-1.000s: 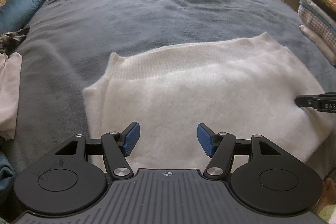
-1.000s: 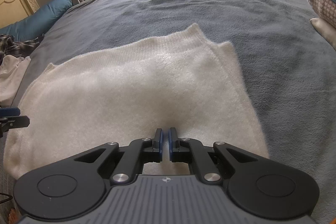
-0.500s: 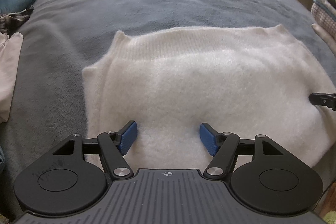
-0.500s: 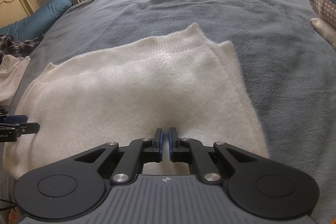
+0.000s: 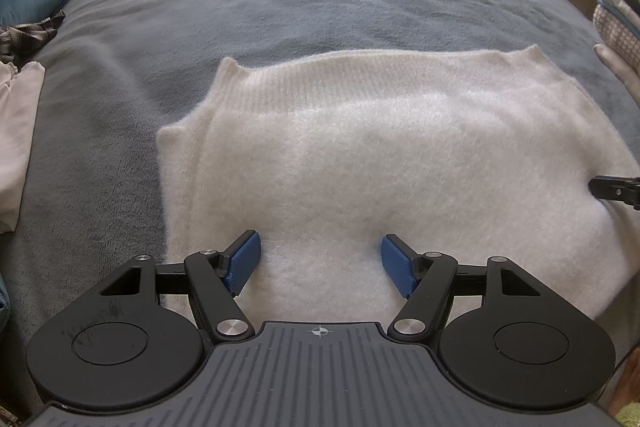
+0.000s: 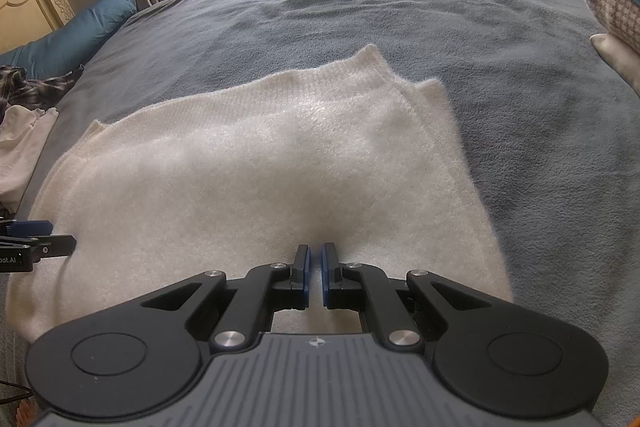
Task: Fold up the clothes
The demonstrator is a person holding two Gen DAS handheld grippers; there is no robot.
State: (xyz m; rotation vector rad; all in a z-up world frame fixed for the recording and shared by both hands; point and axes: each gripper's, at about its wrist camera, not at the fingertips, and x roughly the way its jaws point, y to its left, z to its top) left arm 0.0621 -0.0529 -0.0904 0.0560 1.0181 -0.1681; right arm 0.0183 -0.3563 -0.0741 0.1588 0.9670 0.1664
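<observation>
Left wrist view shows the left gripper [image 5: 320, 261] with fingers spread over the white sweater [image 5: 380, 163], just widened, while the right gripper [image 6: 315, 269] pinches its fabric.

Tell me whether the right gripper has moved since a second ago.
No. The right gripper sits at the same spot on the white sweater, whose ribbed edge lines up unchanged against the blue pillow.

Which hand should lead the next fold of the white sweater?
Right, probably: the right tool is shut on the sweater at its near edge. The left tool is open, pads apart above the knit, gripping nothing.
</observation>
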